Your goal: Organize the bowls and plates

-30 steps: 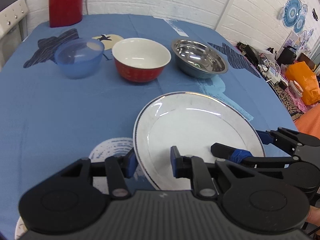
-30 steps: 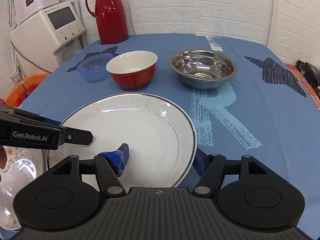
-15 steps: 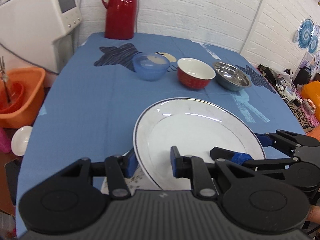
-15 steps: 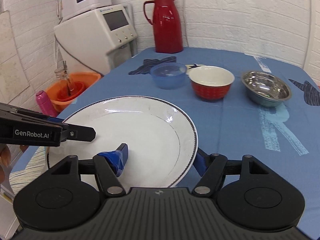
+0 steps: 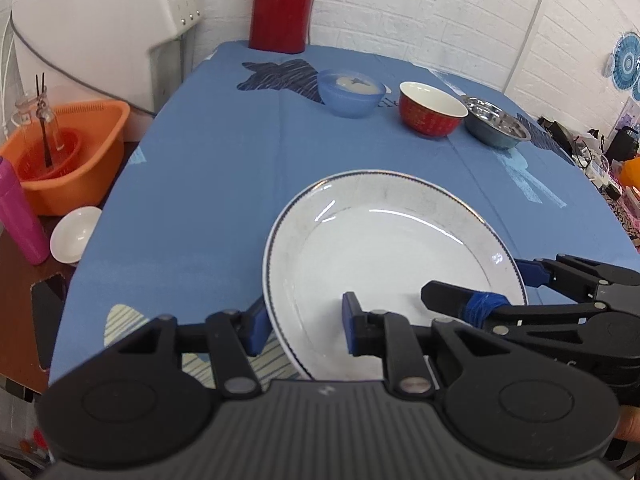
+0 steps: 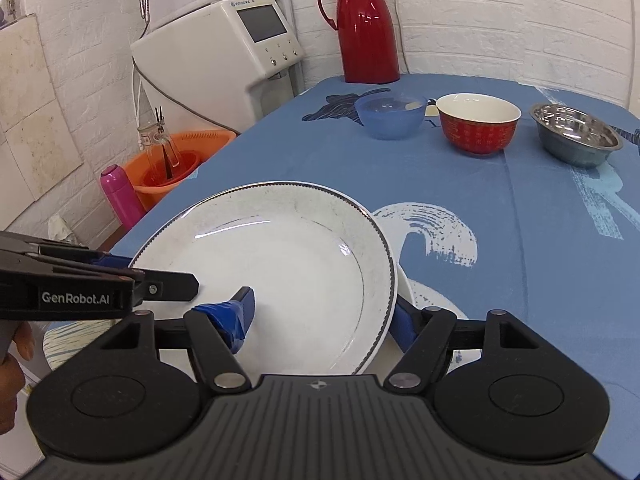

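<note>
1. Both grippers hold the same plate: the left gripper is clamped on its left rim, one finger under and one on the face, and the right gripper is clamped on the right rim the same way

2. Over the last second the plate has been lifted and drawn back toward the near end of the table; the blue bowl, red bowl and steel bowl now sit much further off, and the orange basin has come into view at the left

3. The grip on the rim looks unchanged across the frames, so the plate rides level

4. In the right view a second white plate peeps out just under the plate's right edge

5. My reading: the carry is nearly over and the plate is about to be stacked on that one; the bowls are untouched
</note>
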Demonstrator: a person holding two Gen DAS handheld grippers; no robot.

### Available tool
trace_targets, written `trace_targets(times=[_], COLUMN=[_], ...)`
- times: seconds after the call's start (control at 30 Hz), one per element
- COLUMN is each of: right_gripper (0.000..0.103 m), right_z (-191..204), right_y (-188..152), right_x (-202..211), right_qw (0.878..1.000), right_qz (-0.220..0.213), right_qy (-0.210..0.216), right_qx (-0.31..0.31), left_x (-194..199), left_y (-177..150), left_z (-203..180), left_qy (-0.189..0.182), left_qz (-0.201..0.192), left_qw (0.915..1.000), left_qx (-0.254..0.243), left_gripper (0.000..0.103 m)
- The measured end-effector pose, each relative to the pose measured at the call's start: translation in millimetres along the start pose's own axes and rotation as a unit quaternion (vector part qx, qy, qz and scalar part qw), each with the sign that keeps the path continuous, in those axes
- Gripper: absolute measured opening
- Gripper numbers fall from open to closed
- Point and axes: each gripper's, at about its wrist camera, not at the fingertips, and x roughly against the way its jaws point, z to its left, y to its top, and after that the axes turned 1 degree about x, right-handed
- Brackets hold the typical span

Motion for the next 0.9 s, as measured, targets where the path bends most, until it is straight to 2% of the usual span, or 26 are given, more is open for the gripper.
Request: trace_targets(times=[0.23, 0.3, 0.37, 0.53, 0.63, 0.9], right_gripper=[0.057, 0.057, 0.057, 0.056, 0.055, 0.055], right_z=[0, -1, -2, -4, -6, 1], right_y=[-4, -6, -8, -10, -10, -10], right_x=[2, 5, 8, 10, 13, 15], right_qw=[1.0, 1.0, 1.0, 1.0, 0.999, 1.0], right_qz=[-0.009, -0.009, -0.01, -0.01, -0.011, -0.004], right_qy=[0.005, 0.009, 0.014, 0.017, 0.019, 0.003], right_qx=[-0.002, -0.006, -0.01, -0.022, -0.026, -0.005], left_x=[-1, 1, 4, 6, 10, 15], left_y=[-2, -2, -2, -3, -3, -1], left_z=[2, 4, 5, 3, 2, 5], left_qy=[-0.013, -0.021, -0.039, -0.043, -0.053, -0.077], left_qz=[0.0, 0.002, 0.005, 0.011, 0.015, 0.04], left_qw=[0.9999, 0.9997, 0.9991, 0.9989, 0.9984, 0.9959], left_qx=[0.007, 0.008, 0.013, 0.012, 0.012, 0.023], left_gripper=[0.028, 0.035, 0.049, 0.051, 0.059, 0.069])
